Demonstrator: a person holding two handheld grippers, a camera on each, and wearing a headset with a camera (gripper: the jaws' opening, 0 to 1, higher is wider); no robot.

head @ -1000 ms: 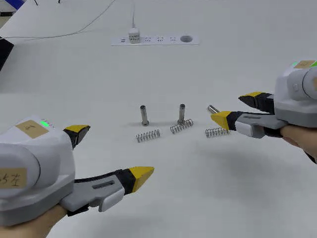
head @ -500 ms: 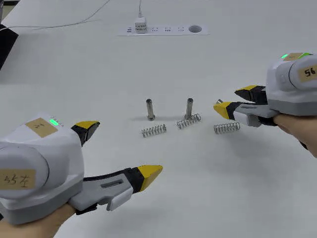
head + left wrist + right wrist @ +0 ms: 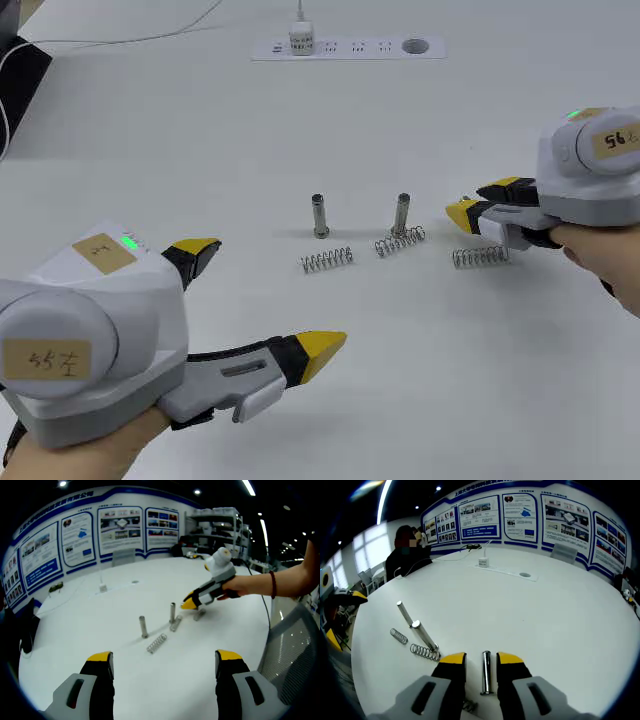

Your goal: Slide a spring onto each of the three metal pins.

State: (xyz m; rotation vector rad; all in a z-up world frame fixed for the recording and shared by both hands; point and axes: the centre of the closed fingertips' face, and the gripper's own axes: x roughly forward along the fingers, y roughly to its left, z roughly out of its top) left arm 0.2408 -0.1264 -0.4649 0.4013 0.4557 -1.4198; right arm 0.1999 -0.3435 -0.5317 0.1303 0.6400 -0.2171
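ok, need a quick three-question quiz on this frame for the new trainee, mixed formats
1. True or false: one spring already sits on a pin.
2. How many pins stand clear of both grippers? A) one B) two C) three
3. Fill in: the third pin stands between the jaws of the ____ gripper.

Key
1. False: all three springs lie on the table.
2. B: the two pins standing upright, beside the right gripper in the head view.
3. Right. The left gripper hangs open, holding nothing.
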